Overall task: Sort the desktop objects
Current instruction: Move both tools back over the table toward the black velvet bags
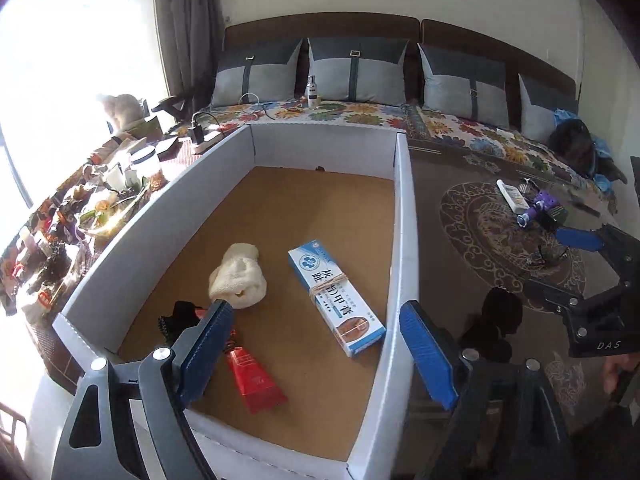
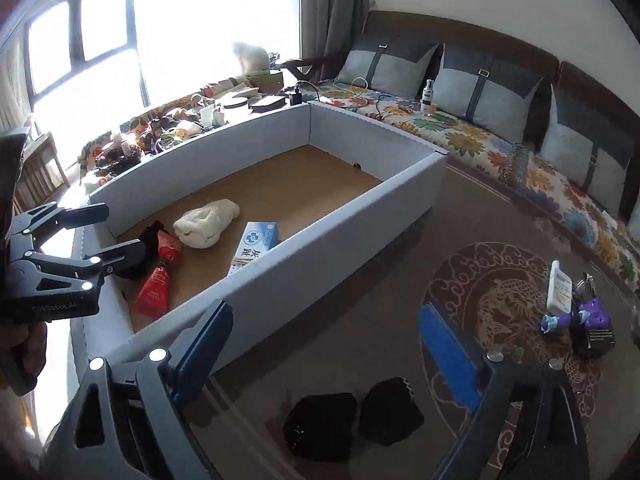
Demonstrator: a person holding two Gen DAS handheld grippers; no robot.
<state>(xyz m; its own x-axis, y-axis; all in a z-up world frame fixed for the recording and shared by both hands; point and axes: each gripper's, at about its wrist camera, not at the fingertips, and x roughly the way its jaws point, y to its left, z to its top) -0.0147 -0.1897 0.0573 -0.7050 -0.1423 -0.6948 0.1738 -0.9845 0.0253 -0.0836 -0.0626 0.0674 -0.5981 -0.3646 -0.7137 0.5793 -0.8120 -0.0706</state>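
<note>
A white cardboard box [image 1: 404, 200] with a brown floor holds a cream cloth [image 1: 239, 276], a blue-and-white carton [image 1: 336, 300], a red tube [image 1: 252, 380] and a black item [image 1: 180, 318]. My left gripper [image 1: 316, 356] is open and empty above the box's near end. My right gripper [image 2: 326, 352] is open and empty over the table, above two black pieces [image 2: 352, 416]. A white tube [image 2: 559, 286], a purple toy [image 2: 576, 316] and a dark item [image 2: 592, 338] lie on the table at the right. The right gripper also shows in the left wrist view [image 1: 560, 264].
The box [image 2: 340, 220] stands on a dark patterned table [image 2: 400, 280]. A sofa with a flowered cover [image 2: 460, 136] and grey cushions runs behind. A cluttered side surface [image 1: 80, 208] lies left of the box by the window.
</note>
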